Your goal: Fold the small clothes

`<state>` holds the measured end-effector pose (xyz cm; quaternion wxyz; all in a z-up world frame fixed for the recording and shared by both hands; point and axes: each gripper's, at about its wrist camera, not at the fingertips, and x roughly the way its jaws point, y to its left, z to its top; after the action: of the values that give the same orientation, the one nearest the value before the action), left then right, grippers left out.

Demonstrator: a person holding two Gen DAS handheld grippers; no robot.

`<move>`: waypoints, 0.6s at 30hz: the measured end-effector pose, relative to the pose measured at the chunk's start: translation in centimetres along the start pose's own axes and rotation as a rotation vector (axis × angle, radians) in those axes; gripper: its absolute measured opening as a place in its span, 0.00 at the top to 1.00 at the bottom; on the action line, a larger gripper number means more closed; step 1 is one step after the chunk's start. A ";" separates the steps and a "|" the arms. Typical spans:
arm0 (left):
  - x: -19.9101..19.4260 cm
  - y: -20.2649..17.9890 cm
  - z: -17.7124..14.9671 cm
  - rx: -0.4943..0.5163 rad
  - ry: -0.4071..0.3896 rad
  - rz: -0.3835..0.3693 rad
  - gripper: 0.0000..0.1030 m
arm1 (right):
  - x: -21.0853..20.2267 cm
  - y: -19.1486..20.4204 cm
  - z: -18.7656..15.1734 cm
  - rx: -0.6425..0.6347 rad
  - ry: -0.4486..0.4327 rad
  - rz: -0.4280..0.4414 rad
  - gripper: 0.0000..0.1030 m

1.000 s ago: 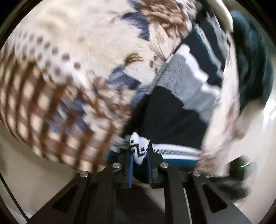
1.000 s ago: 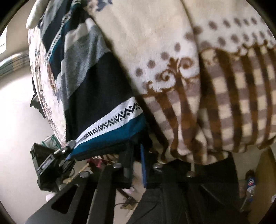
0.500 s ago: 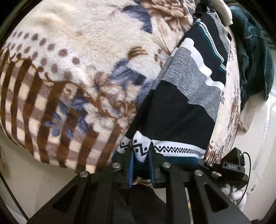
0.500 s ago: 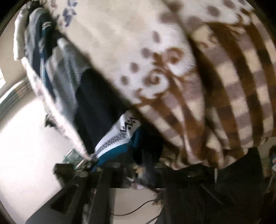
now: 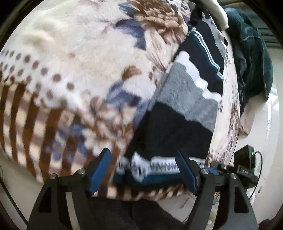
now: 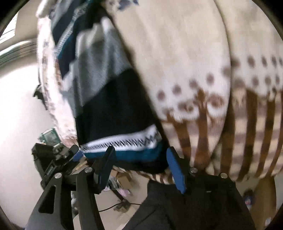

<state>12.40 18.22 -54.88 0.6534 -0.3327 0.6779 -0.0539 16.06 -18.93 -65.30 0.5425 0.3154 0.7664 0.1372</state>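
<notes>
A knitted sweater (image 5: 176,123) with navy, grey and white bands and a teal hem lies flat on a fleece blanket (image 5: 70,62) at the bed's near edge. My left gripper (image 5: 142,155) sits at the hem's left corner. Its jaws are opening, and the patterned hem lies between the blue pads (image 5: 100,168) without being pressed. In the right wrist view the same sweater (image 6: 113,106) lies on the blanket (image 6: 185,53). My right gripper (image 6: 140,150) is at the hem's right part, jaws opening, with the teal edge between its fingers and free of them.
A dark teal garment (image 5: 253,62) is heaped at the bed's far right, beside a white pillow (image 5: 217,12). Dark trouser legs (image 6: 185,203) stand against the bed edge. A cardboard box and cables (image 6: 123,177) lie on the pale floor below.
Both grippers went from shut on the sweater's hem to open. The hem dropped out of the pads and now lies on the blanket edge.
</notes>
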 end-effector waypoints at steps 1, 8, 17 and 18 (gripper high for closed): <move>0.7 0.1 0.6 -0.002 0.005 -0.018 0.29 | 0.0 -0.2 0.4 -0.001 0.000 -0.007 0.40; 5.4 -1.9 1.9 0.110 0.095 -0.032 0.24 | 4.4 -1.6 2.6 0.019 0.066 0.114 0.39; 5.4 -3.2 0.0 0.115 0.087 -0.111 0.32 | 5.6 -0.3 1.2 -0.019 0.059 0.150 0.60; 5.5 -3.6 -0.5 0.122 0.090 -0.116 0.38 | 5.6 -0.2 1.2 -0.011 0.061 0.168 0.63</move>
<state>13.75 12.43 -57.63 0.6370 -0.3281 0.6817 -0.1478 15.88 -15.69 -70.06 0.5072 0.3714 0.7526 0.1960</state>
